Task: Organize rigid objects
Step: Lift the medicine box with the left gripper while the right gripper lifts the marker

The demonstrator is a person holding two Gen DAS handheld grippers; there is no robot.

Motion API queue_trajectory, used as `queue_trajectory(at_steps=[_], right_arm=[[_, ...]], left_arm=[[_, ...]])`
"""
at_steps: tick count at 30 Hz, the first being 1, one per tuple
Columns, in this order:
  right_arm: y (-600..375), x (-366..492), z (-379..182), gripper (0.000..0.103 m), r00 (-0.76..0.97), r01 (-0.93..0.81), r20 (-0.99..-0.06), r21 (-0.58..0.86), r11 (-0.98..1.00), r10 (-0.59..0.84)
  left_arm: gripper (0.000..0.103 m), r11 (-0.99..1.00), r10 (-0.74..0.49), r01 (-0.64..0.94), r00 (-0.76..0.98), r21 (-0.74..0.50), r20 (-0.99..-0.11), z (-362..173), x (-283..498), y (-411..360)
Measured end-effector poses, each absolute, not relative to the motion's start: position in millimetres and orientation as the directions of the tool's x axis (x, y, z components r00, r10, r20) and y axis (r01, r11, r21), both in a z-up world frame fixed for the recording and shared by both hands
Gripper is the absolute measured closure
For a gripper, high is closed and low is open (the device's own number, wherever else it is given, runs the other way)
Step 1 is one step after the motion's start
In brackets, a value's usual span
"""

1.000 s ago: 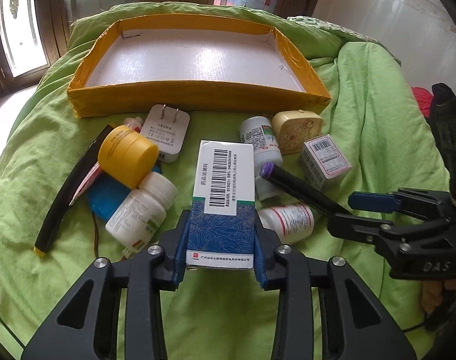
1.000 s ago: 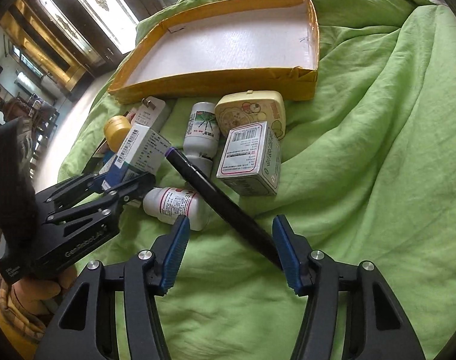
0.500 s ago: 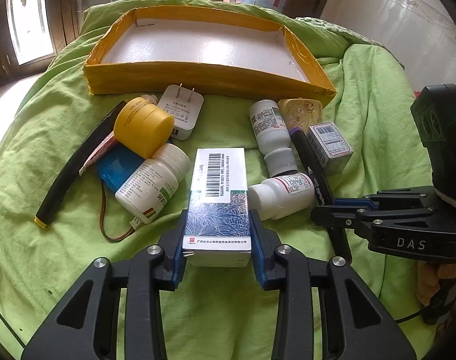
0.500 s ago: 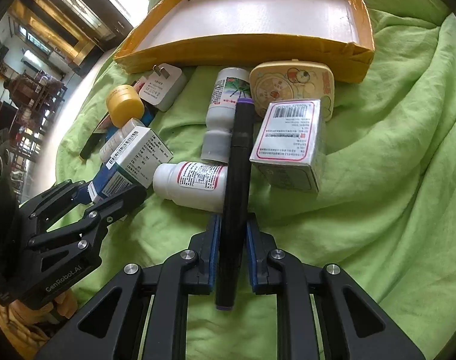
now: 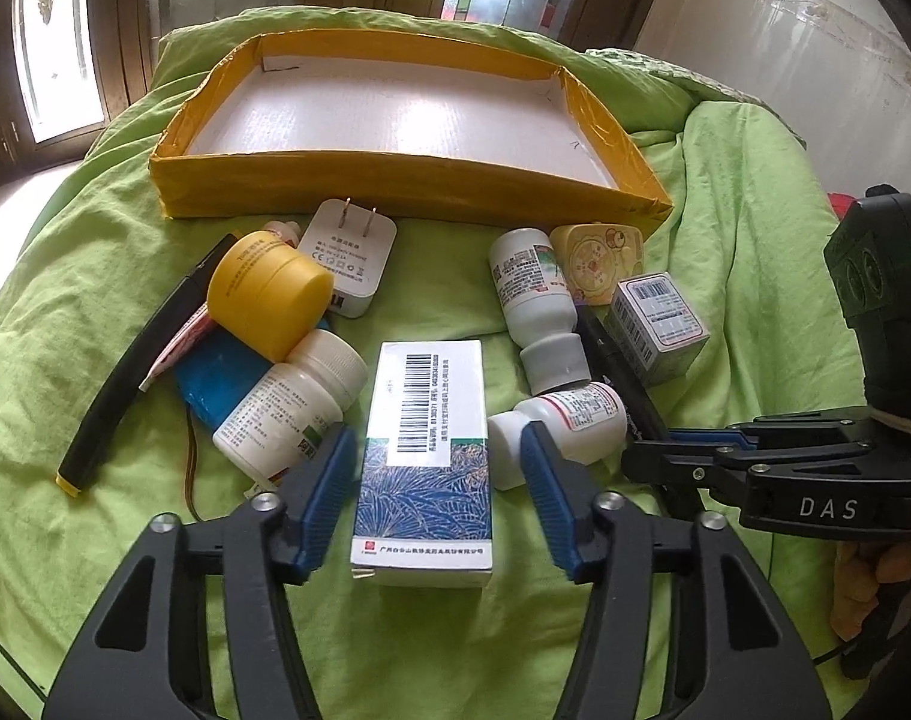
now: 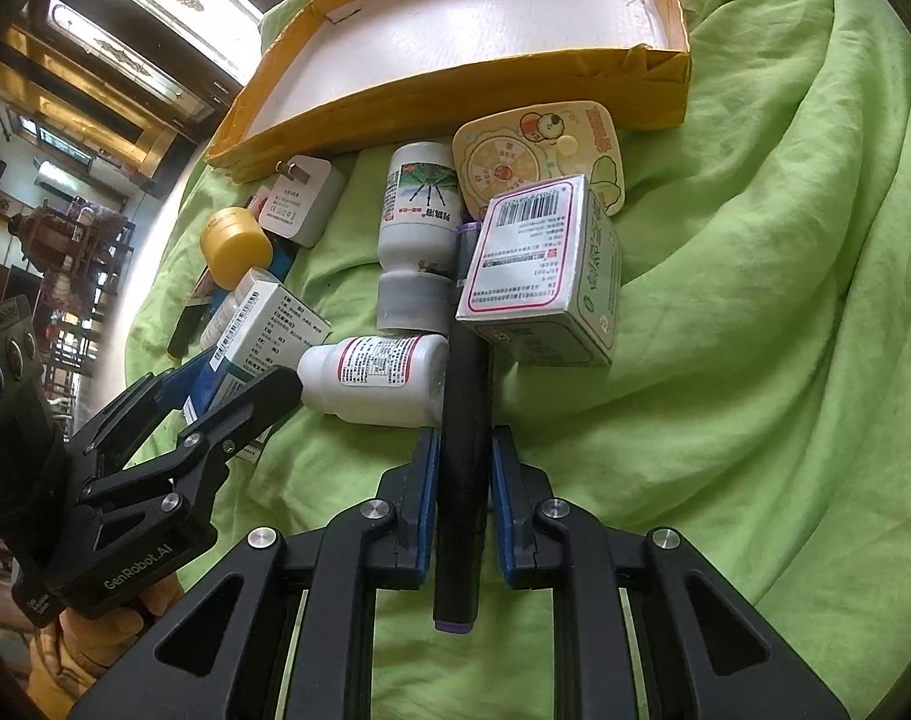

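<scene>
A blue-and-white medicine box (image 5: 425, 450) lies flat on the green blanket between the fingers of my left gripper (image 5: 434, 438). Its jaws are opening, and a gap shows on each side of the box. My right gripper (image 6: 464, 438) is shut on a black marker (image 6: 464, 396) with purple ends, which runs straight out along the fingers. The marker's far end sits between a white bottle (image 6: 377, 378) and a small white carton (image 6: 539, 276). In the left wrist view the right gripper (image 5: 665, 450) sits low at the right. An empty yellow cardboard tray (image 5: 395, 186) lies beyond the pile.
Around the box lie a yellow jar (image 5: 263, 294), a white charger (image 5: 347, 252), two more white bottles (image 5: 287, 402) (image 5: 533, 288), a cream round-cornered case (image 5: 599, 252), a blue pack (image 5: 221, 372) and a black curved strip (image 5: 131, 360). Bare blanket spreads to the right.
The right gripper went from open around the marker to shut on it, and the marker swung in line with the fingers. The left jaws have spread off the medicine box.
</scene>
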State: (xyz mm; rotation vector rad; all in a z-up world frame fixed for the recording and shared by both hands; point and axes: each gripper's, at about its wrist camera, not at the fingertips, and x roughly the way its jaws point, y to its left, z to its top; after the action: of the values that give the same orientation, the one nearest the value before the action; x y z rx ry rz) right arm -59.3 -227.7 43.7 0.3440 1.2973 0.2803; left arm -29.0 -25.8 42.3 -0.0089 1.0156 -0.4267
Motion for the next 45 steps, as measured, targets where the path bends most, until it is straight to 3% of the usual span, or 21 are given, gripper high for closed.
queue_trajectory(at_steps=[3,13,32,45], right_arm=[[-229.6,-59.4,44.9,0.088,0.255,-0.008,-0.885,0.400,0.916,0.389],[-216.6,-72.6,48.1,0.090,0.257,-0.024,-0.853,0.464,0.885,0.454],[-208.0,-80.8,49.5,0.090,0.282,-0.035,-0.804,0.536,0.843,0.523],[-202.3,-68.7,38.0,0.089,0.220,-0.008,-0.833,0.519,0.855,0.508]], left_arm=[[0.071,0.917,-0.361,0.332,0.452,-0.222,-0.816,42.8,-28.7,-22.4],[0.071,0.908,-0.398,0.317,0.456,-0.272,-0.796,49.5,-37.1,-12.4],[0.071,0.930,-0.358,0.268,0.496,-0.252,-0.791,51.7,-36.0,-2.1],[0.071,0.931,-0.352,0.272,0.492,-0.244,-0.797,49.4,-36.0,-4.9]])
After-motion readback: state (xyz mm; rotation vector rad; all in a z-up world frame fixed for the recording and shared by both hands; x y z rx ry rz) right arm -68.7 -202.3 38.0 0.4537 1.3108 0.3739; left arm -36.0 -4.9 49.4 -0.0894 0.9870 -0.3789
